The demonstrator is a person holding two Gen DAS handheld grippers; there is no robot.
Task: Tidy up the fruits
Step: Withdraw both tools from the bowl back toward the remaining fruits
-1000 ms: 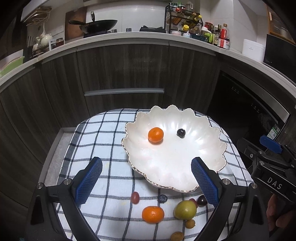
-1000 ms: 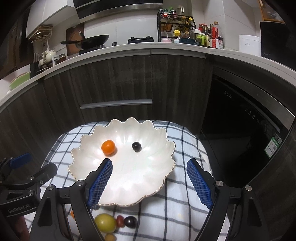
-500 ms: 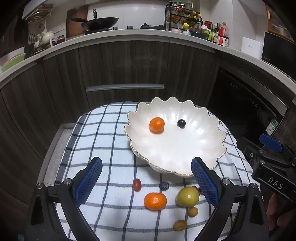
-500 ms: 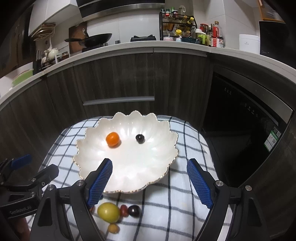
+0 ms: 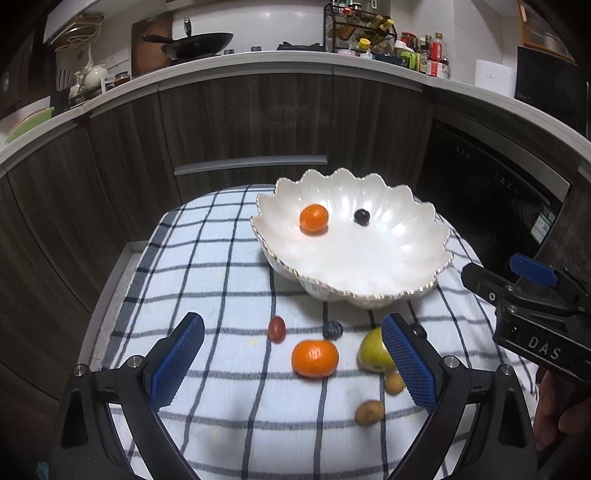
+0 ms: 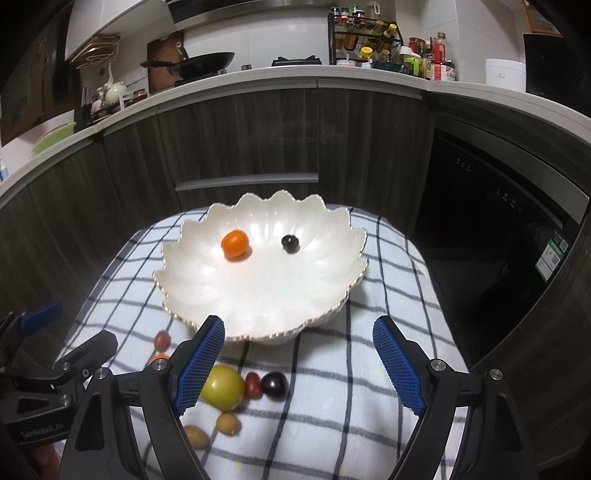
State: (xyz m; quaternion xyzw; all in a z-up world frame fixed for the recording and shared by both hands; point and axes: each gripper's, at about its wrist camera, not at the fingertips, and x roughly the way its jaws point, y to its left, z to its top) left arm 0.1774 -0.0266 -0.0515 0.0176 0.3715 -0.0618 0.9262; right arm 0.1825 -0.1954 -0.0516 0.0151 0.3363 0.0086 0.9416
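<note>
Both grippers, left [image 5: 291, 363] and right [image 6: 297, 363], have fingers spread wide, holding nothing. Bowl [image 5: 369, 291] has an orange [image 5: 313, 218] and grape [image 5: 361, 216]; other fruit sits loose on the checked cloth [image 5: 207, 266]. Risk: nudging the orange [image 5: 314, 358] so it rolls off the bench

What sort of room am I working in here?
Most likely a home kitchen: a wok on the counter, a rack of condiment bottles, dark cabinet fronts, and a scalloped fruit bowl on a checked cloth.
</note>
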